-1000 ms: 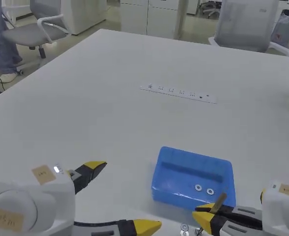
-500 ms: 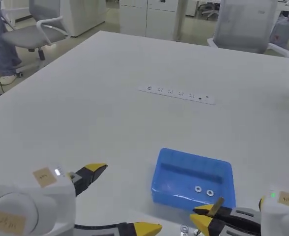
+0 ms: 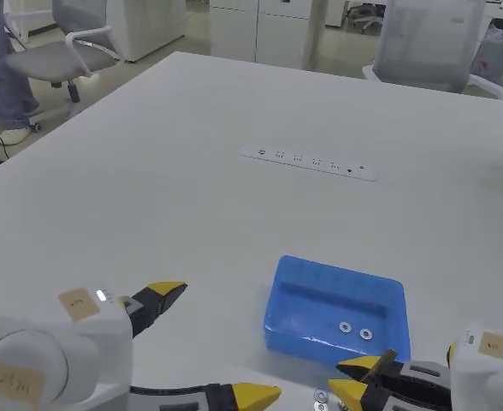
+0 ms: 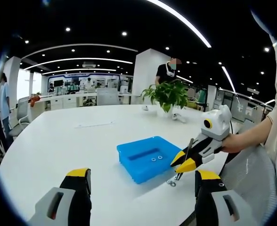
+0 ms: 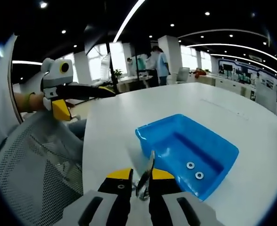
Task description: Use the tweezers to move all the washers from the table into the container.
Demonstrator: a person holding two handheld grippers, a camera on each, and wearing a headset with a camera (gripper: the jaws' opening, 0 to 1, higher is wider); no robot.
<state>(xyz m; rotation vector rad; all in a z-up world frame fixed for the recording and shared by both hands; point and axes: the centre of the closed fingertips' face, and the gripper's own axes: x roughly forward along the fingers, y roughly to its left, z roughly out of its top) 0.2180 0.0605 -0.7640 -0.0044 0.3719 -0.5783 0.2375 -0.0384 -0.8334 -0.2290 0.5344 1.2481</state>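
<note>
Lately | right claw (image 3: 352, 378) clamped on the tweezers (image 5: 148, 175), sunk slightly toward the near worktop (image 3: 192, 197) edge since a second ago, tips near a loose washer (image 3: 321, 396) | two washers (image 3: 345, 327) unchanged in the blue container (image 3: 307, 341) | judged: next pick-up starting | left claw (image 3: 224, 340) wide apart, empty | tan stickers (image 3: 76, 301) on both claw bodies: scrawl unreadable

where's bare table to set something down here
Wide bare table lies between the power strip and the blue container, and left of both. Crowded at the near edge: right gripper, tweezers, a loose washer.
</note>
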